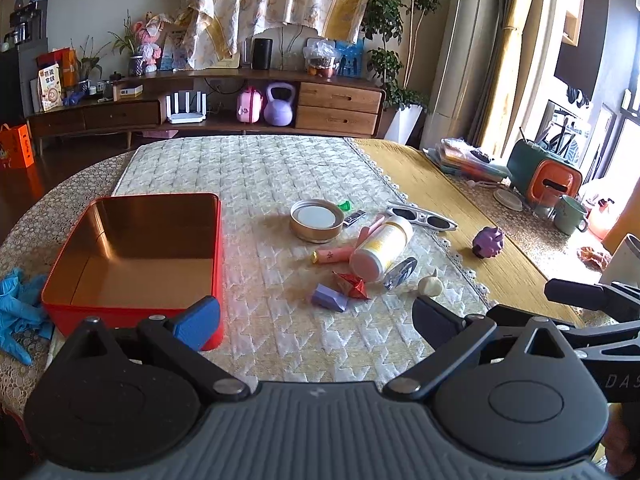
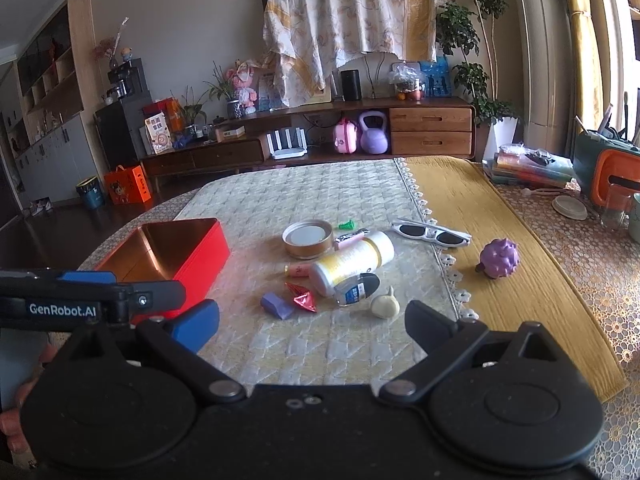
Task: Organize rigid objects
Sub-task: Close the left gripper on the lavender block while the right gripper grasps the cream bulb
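An open, empty red tin box (image 1: 132, 256) (image 2: 172, 252) sits at the table's left. A heap of small things lies mid-table: a round gold tin (image 1: 316, 220) (image 2: 307, 239), a white and yellow bottle (image 1: 382, 248) (image 2: 352, 261), a purple block (image 1: 330, 298) (image 2: 277, 305), a red foil piece (image 1: 353, 285) (image 2: 302, 297), a garlic bulb (image 1: 431, 284) (image 2: 385, 305), white sunglasses (image 1: 422, 216) (image 2: 430, 233) and a purple toy (image 1: 488, 242) (image 2: 500, 258). My left gripper (image 1: 316, 318) and right gripper (image 2: 312, 322) are both open, empty and short of the heap.
Blue gloves (image 1: 20, 312) lie left of the box. At the table's right stand stacked books (image 2: 528, 170), an orange and green holder (image 1: 548, 178) and a mug (image 1: 570, 214). A wooden TV cabinet (image 1: 240, 100) is beyond the table.
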